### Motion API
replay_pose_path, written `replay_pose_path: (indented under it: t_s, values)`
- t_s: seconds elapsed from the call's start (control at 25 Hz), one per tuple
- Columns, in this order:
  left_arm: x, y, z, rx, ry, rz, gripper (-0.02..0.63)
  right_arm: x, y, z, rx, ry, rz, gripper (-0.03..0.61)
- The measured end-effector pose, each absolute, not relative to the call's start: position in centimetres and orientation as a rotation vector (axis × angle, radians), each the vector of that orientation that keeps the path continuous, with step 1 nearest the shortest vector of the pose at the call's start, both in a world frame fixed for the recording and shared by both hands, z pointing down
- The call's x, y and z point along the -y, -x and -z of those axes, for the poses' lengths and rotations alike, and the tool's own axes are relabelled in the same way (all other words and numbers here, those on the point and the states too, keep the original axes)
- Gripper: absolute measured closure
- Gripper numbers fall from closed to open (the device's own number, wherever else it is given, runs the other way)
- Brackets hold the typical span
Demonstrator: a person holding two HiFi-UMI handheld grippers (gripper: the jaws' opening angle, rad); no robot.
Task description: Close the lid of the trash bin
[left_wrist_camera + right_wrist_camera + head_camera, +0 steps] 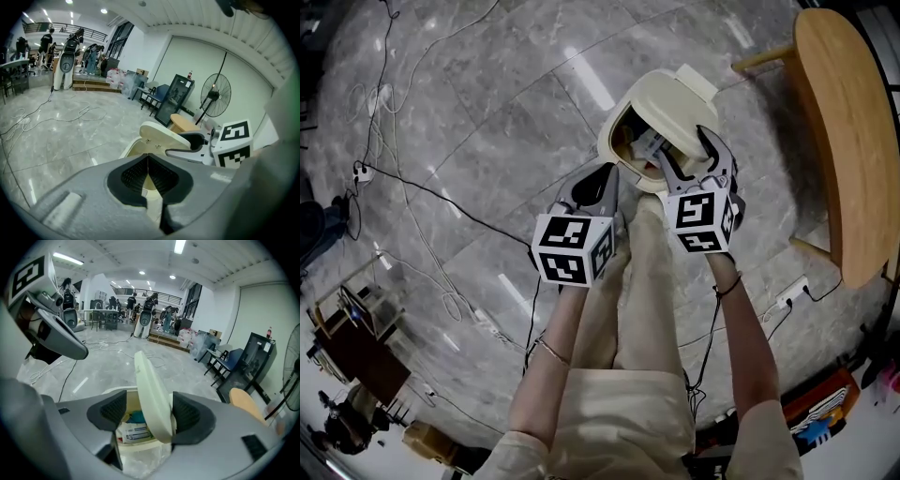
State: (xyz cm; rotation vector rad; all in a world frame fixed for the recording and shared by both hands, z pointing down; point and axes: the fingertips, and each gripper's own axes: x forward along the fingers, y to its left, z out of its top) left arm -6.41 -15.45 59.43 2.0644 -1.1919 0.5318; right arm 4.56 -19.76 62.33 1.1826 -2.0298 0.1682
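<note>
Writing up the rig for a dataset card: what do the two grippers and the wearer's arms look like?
The left gripper and right gripper match: grey bodies, black ribbed pads, each carrying a white cube with black square markers. Bare forearms, a thin band on each wrist; cream clothing.

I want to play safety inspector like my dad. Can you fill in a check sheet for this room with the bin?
Surface: grey shiny tiled floor.
Job's things: cream bin; its lid stands up, open.
Clutter: paper rubbish inside the bin.
Grippers: left gripper shut and empty, close to the bin; right gripper open, one jaw on each side of the lid.
Cables: cables trail over the floor; a power strip lies near the table.
Surroundings: wooden table, standing fan, people far off.
</note>
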Motion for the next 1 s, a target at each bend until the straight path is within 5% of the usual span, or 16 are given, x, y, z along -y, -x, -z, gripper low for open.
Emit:
replay_pose_path:
  t_s: [1.0]
  values:
    - [12.8,6.2,-63.9,1.202,-1.962,-0.556,0.591,14.8,-0.7,-67.5,2.204,-0.993,-0.341,0.287]
